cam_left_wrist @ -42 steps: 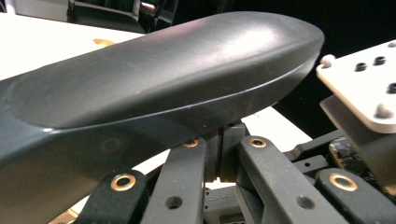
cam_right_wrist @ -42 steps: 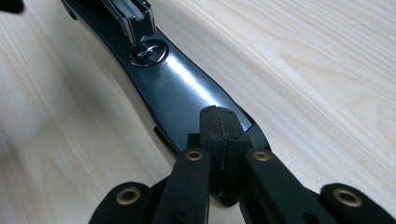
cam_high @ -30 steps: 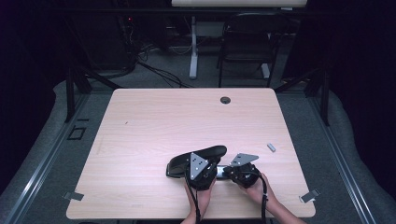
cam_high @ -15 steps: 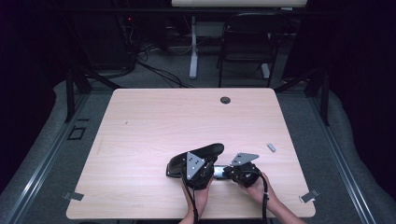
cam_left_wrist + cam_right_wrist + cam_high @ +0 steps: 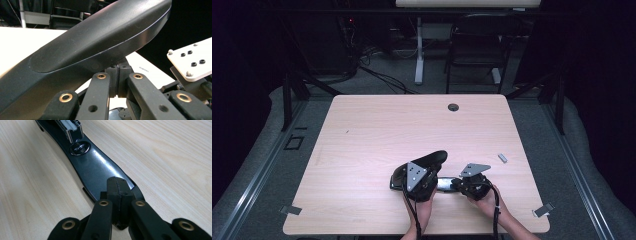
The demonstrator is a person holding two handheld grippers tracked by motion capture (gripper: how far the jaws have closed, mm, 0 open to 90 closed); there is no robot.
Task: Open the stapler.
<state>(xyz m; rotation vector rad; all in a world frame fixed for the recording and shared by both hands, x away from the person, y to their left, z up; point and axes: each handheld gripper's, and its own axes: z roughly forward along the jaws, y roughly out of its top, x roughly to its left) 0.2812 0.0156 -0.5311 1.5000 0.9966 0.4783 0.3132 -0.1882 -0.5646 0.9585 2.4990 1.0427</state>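
The counter (image 5: 377, 130) is carrying an opened black stapler (image 5: 427, 170) at its near edge, a little right of the middle. Its lid (image 5: 100, 37) is tilting up and away while its base (image 5: 100, 172) is lying flat on the wood.

The main risk is the lid snapping down. The left tongs (image 5: 117, 75) are fully closed, their tips pushing up under the lid and not clamping it, so the smooth curved plastic could be sliding off them. The right tongs (image 5: 117, 187) are also fully closed and gripping nothing, their tips pressing on the near end of the base. If that pressure is slipping on the glossy surface, the whole stapler could be skidding or tipping towards the near edge.

The only container is the metal magazine (image 5: 71, 127) at the far end of the base. Something pale is showing in its channel, but I cannot tell whether it is staples. A small grey piece (image 5: 501, 157) is lying loose to the right.
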